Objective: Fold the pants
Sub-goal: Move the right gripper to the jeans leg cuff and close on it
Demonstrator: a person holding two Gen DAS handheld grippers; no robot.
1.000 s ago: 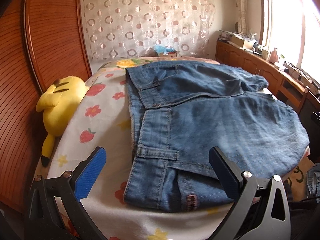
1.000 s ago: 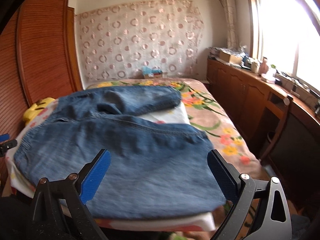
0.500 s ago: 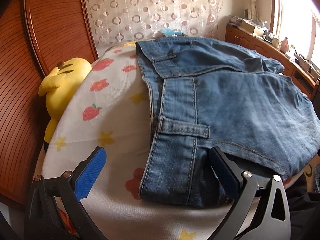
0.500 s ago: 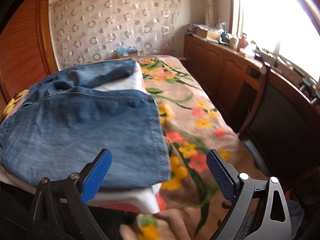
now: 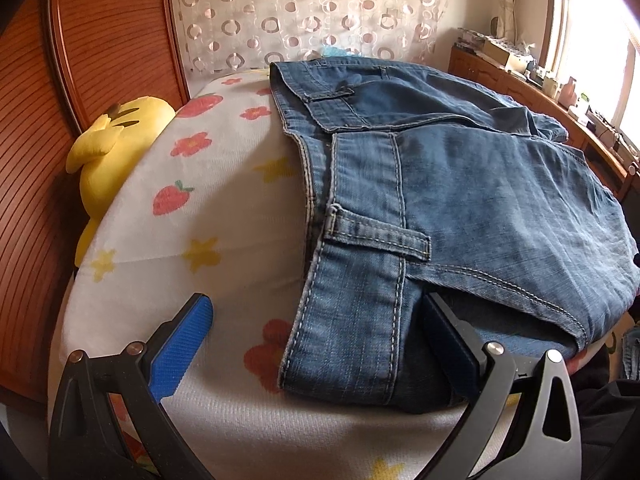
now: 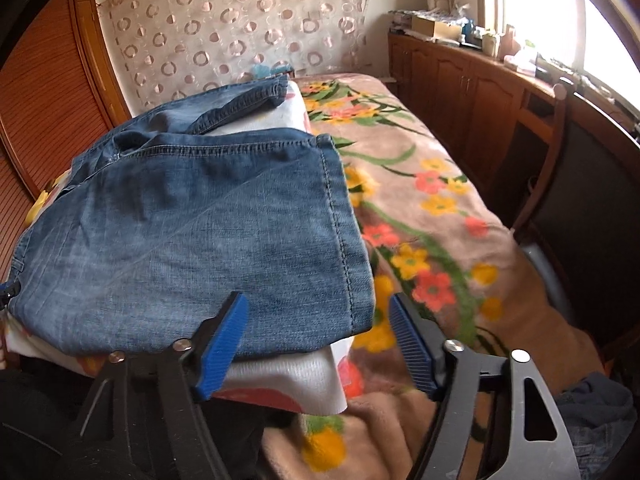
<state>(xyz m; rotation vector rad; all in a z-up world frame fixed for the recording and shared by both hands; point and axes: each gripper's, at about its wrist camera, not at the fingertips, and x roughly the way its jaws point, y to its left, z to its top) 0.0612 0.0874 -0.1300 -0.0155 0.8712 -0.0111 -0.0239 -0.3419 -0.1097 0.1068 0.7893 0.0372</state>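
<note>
The jeans [image 5: 460, 208] lie folded flat on a white fruit-print cushion [image 5: 192, 208], waistband toward the plush [image 5: 108, 152]. The left gripper [image 5: 320, 344] stands wide, straddling the near waistband corner, one finger on the cushion, the other tucked at the denim's fold. The right gripper [image 6: 320, 340] has just been closing; the hem corner sits between its fingers, not yet pinched.
</note>
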